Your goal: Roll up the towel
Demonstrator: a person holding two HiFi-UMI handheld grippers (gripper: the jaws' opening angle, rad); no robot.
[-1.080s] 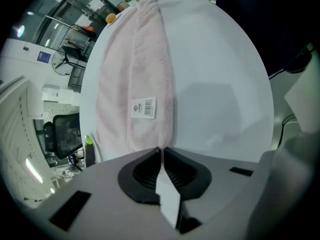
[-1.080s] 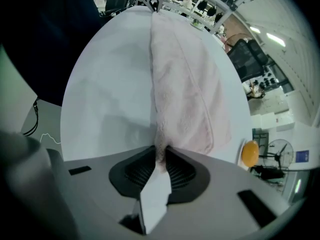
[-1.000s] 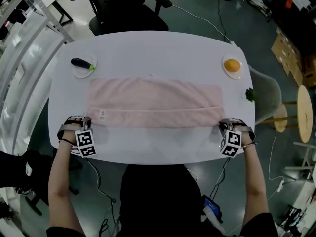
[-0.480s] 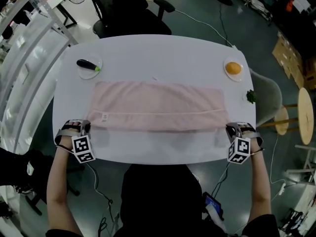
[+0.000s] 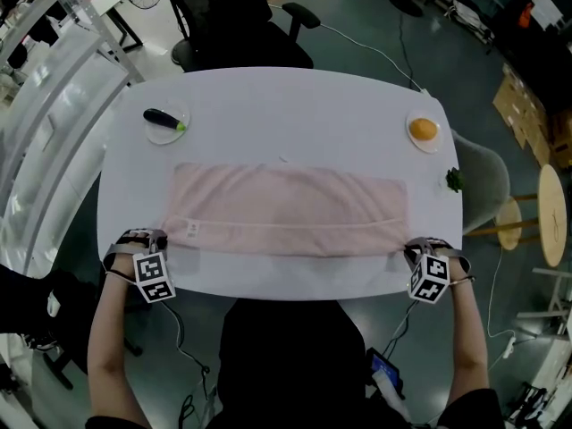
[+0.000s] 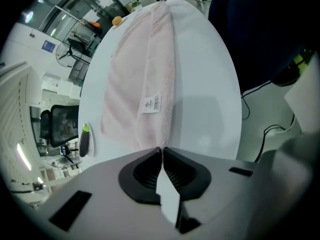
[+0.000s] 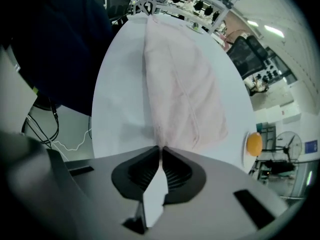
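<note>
A pink towel (image 5: 286, 208) lies spread lengthwise across the white table (image 5: 286, 101), with a folded band along its near edge and a white label (image 5: 190, 229) near the left end. My left gripper (image 5: 155, 242) is shut on the towel's near left corner. In the left gripper view the cloth (image 6: 145, 79) runs straight into the closed tips of the left gripper (image 6: 162, 148). My right gripper (image 5: 407, 248) is shut on the near right corner. The right gripper view shows the towel (image 7: 175, 84) pinched at the tips of the right gripper (image 7: 161, 147).
A small plate with a dark, green-tipped item (image 5: 165, 120) sits at the far left, a plate with an orange (image 5: 423, 130) at the far right. Something green (image 5: 454, 180) lies at the table's right edge. An office chair (image 5: 241, 34) stands behind the table and a wooden stool (image 5: 550, 213) to its right.
Both grippers have drawn the towel's near edge a little closer to the table's near edge, still holding the two corners. The jaws have stayed shut.
</note>
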